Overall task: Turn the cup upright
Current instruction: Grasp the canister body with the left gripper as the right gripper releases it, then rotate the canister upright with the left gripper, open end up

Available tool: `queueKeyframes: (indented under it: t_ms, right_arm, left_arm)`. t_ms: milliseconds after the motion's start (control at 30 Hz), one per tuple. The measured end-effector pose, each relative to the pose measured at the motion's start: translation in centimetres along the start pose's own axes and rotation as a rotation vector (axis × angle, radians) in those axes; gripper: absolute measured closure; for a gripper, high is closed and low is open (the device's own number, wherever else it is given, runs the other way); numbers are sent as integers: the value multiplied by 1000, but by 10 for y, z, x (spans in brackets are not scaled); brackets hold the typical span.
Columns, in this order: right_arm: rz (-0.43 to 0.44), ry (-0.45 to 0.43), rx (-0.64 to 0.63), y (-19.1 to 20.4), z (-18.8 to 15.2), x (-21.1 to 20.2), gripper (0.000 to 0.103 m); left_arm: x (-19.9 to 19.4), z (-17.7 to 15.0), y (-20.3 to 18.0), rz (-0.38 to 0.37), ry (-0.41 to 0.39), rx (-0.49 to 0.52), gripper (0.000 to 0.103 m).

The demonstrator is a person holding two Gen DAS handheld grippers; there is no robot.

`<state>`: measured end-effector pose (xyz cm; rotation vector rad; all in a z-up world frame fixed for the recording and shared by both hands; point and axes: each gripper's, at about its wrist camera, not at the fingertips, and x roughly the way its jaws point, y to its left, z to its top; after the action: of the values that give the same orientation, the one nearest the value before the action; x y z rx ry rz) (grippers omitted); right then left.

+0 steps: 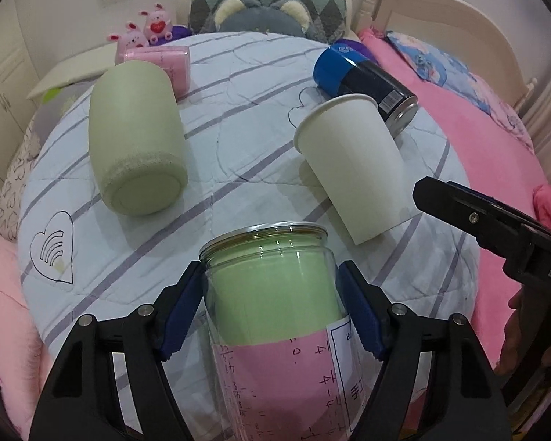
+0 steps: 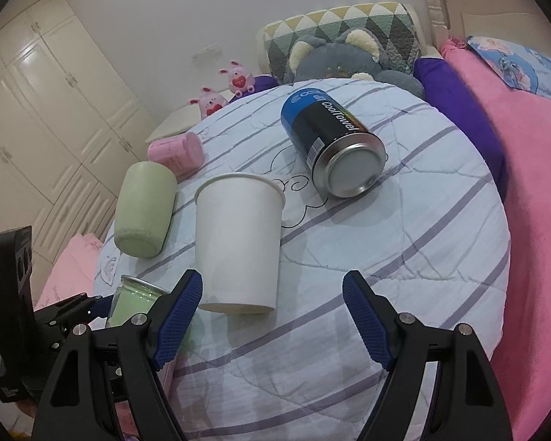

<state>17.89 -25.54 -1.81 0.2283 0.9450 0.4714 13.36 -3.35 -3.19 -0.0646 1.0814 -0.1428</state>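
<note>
Quilt (image 2: 404, 257) fills frame. Paper cup (image 2: 238, 246) lies tipped at centre, rim toward the back. Your left gripper (image 1: 272, 312) clamps jar (image 1: 275, 294), bottom centre. Your right gripper (image 2: 273, 316) gapes wide, empty, just before cup.

We are noting a striped pale-blue quilt (image 2: 404, 242) covering the bed. Lying on it are a white paper cup (image 2: 238, 242), a green cup (image 2: 145, 209), a pink roll (image 2: 176, 152) and a blue-black can (image 2: 330, 143).
</note>
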Motion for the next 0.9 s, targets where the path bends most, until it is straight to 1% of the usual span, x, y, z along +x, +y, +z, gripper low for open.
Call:
queueKeyframes:
  t_ms: [67,167,367,533,600,733,900]
  right_arm:
    - [-1,-7,0,0,0,-2,23]
    - [1,-13,0,2,1,-5,23]
    - [2,-17,-7,8,2,-6,23]
    - [8,-22,-13,13,3,-7,23]
    - [3,-24,-15,15,4,-8,23]
    - [1,-27,-11,15,5,-8,23]
    - [-4,-26,-3,14,2,-8,23]
  left_arm:
    - [-3,1,3,-6,-10,0,28]
    - [-12,4,7,-11,-50,-6,28]
    - [-34,16,12,10,-165,7,28]
    - [-45,23,14,0,-251,24,29]
    - [-49,26,12,17,-290,45,29]
    - [-57,26,6,25,-364,93,30]
    - [-61,14,1,23,-418,121,30]
